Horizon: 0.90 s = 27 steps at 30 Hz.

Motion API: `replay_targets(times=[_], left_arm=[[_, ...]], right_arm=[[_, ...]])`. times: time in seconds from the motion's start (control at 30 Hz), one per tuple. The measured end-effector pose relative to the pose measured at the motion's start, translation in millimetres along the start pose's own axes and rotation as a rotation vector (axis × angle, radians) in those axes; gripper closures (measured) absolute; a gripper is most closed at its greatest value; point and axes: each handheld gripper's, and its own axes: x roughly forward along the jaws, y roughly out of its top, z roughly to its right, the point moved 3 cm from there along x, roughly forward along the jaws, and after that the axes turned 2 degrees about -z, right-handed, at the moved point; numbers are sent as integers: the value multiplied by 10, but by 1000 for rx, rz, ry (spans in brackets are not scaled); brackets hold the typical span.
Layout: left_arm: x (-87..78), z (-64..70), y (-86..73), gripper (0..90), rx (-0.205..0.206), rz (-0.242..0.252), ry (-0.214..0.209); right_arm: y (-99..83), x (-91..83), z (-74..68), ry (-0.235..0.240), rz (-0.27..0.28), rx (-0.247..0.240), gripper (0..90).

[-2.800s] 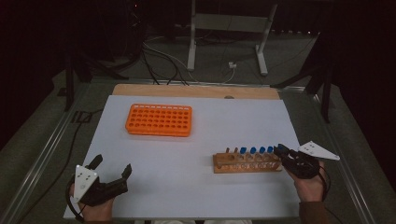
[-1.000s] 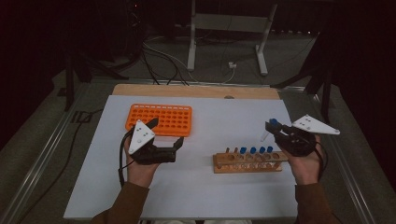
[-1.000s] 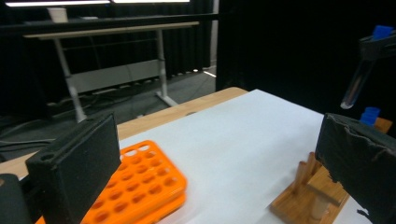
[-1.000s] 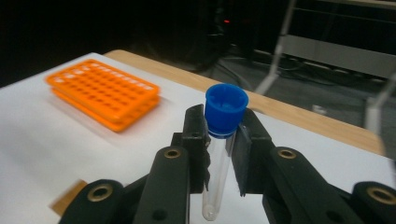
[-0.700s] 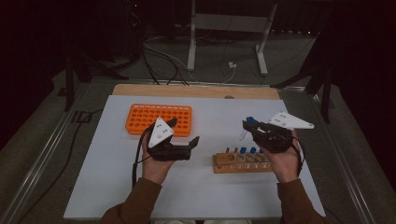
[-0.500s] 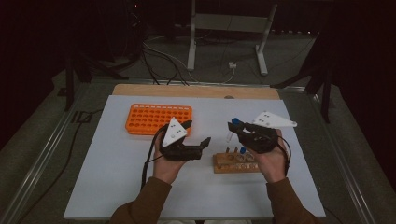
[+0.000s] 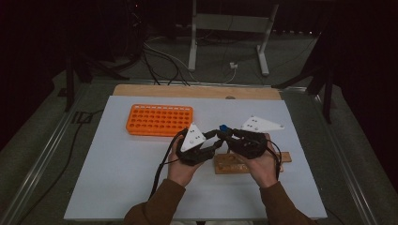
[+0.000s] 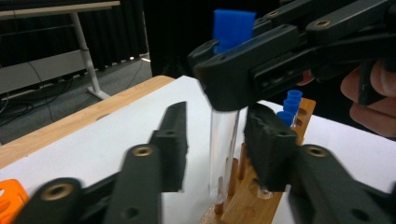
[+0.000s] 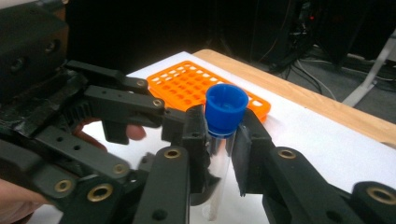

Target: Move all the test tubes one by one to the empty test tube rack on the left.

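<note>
Test tube [image 9: 219,154] with a blue cap [image 9: 226,109] is held upright above the middle of the white table [image 7: 117,173], just over the left end of the wooden rack [image 7: 234,165]. It is pinched near its top by the jaws of the right gripper [image 9: 219,140]. The left gripper [image 8: 219,144] is placed lower down, with its jaws apart on either side of the clear glass, not yet pressed on it.

The tube could be dropped if the right jaws are opened before the left jaws are shut. It could also be cracked if it is squeezed too hard, because it looks thin, smooth and slippery. It could be knocked against the other blue-capped tubes [image 8: 289,105] in the rack.

The rack is a brown block with round holes. An orange plastic rack [image 7: 159,120] with many small holes is seen near the far left corner of the table.
</note>
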Motion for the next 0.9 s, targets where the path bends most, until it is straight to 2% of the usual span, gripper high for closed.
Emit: replay_targets(times=[0.1, 0.3, 0.33, 0.4, 0.67, 0.77, 0.9], left_arm=[[14, 1, -16, 766, 5, -9, -10], [3, 13, -20, 784, 23, -8, -15], [2, 3, -23, 785, 24, -15, -8], [5, -3, -29, 786, 23, -20, -6], [5, -128, -82, 786, 11, -34, 29], [-12, -189, -91, 786, 4, -35, 44], [-59, -296, -91, 786, -3, -28, 74]], right_arm=[[-18, 23, -12, 16, -2, 8, 774], [-20, 17, -7, 31, -4, 10, 765], [-12, 2, -6, 34, 5, 6, 705], [11, -31, 0, 36, 24, 10, 666], [79, -145, 47, 8, 62, 14, 561], [52, -200, 109, -27, 68, 32, 447], [-14, -274, 192, -64, 74, 37, 353]])
